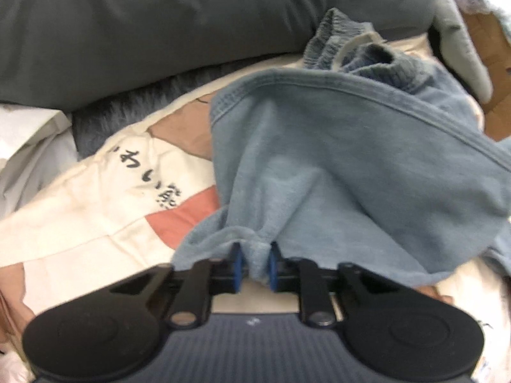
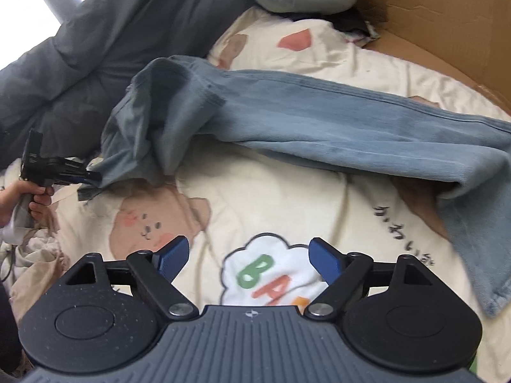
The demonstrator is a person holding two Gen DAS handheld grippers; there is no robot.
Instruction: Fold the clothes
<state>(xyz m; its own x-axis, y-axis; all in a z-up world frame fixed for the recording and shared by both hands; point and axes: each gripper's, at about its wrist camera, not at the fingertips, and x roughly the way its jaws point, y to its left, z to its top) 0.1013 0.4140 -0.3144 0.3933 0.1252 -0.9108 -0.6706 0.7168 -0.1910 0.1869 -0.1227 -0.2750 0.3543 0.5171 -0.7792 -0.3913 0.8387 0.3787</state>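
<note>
"BA" in coloured letters on the cream bedsheet's (image 2: 287, 166) white cloud patch (image 2: 271, 274)

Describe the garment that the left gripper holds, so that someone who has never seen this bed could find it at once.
Start at the cream cartoon-print quilt covering the bed. Across it lie the light blue jeans, one end pinched in the left gripper. They are the only faded blue denim there; the neighbouring dark grey duvet is plain and puffy.
</note>
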